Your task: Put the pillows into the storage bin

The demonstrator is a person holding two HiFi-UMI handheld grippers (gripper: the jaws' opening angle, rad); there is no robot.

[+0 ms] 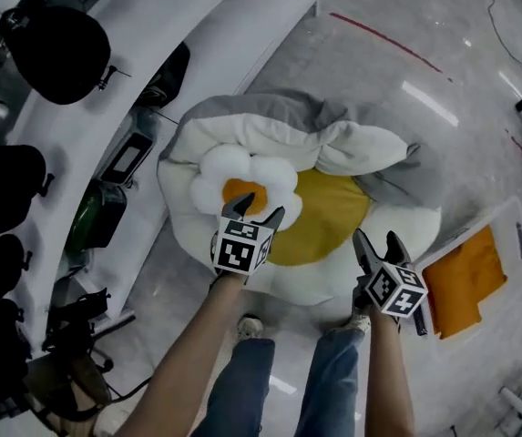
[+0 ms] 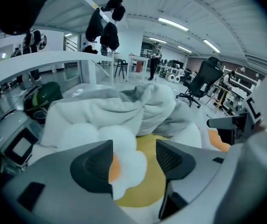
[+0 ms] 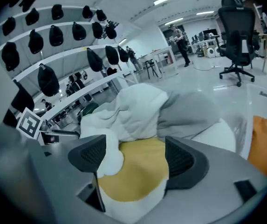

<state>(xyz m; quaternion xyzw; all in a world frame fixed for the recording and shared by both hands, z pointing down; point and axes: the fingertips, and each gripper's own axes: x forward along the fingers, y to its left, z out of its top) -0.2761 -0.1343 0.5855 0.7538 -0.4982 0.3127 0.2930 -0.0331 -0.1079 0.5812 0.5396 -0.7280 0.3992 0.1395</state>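
On the glossy pale floor (image 1: 379,71) beside curved white shelving (image 1: 197,35), the pillows lie heaped: a white flower pillow (image 1: 242,173) rests on a big fried-egg pillow (image 1: 329,212) with grey and white ones behind. An orange cushion (image 1: 465,280) lies in the storage bin (image 1: 502,212) just beside the heap. The left gripper (image 1: 259,212) and right gripper (image 1: 377,242) hover over the heap, both with jaws spread and pinching nothing

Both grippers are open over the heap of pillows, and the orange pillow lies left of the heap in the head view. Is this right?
Not quite. The head view shows the orange pillow at the right of the heap of pillows, beside the right gripper. The rest holds: the left gripper and the right one are open over the heap.
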